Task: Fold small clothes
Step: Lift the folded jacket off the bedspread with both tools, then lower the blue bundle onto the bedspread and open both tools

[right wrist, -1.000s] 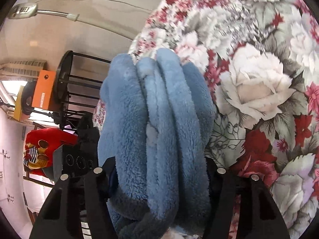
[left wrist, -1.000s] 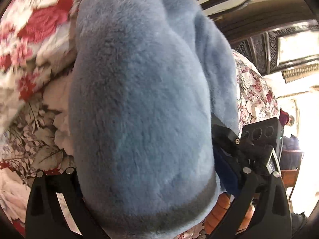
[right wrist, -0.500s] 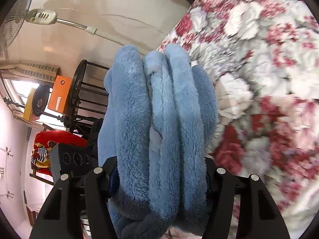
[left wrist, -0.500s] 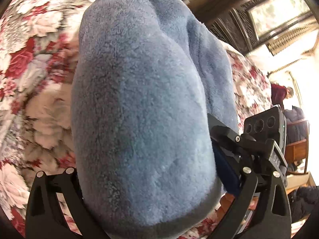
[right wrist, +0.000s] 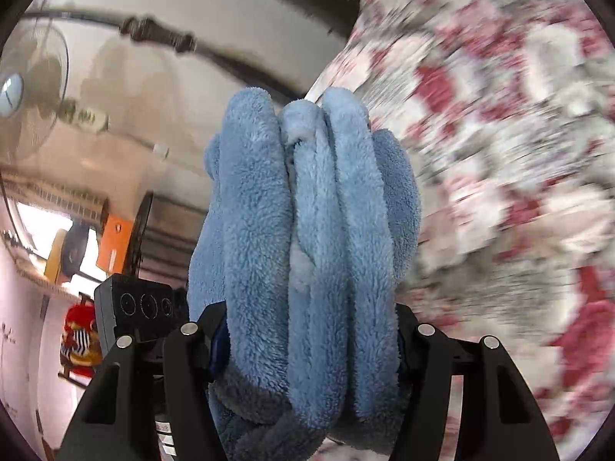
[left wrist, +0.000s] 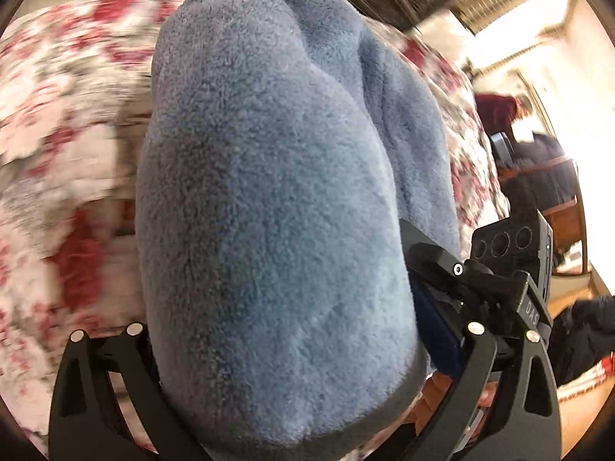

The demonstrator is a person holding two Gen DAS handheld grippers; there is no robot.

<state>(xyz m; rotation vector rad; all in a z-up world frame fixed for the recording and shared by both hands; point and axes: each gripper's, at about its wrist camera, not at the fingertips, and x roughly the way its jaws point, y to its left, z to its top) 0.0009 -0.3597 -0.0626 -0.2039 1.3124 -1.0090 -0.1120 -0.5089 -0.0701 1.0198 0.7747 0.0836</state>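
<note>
Both the left gripper [left wrist: 284, 395] and right gripper [right wrist: 307, 376] are clamped on the bunched blue fleece garment [right wrist: 307, 238], which fills each view toward 12 o'clock above the floral bedspread [right wrist: 499, 153]; likely light, soft, compressible, best pinched at edges.

A lived-in home bedroom, by the look of it: a rose-printed bedspread [right wrist: 499, 153] fills the right of the right wrist view, a standing fan [right wrist: 27, 92] sits at upper left against a plain wall, and a red stuffed toy [right wrist: 78, 340] rests at lower left.
</note>
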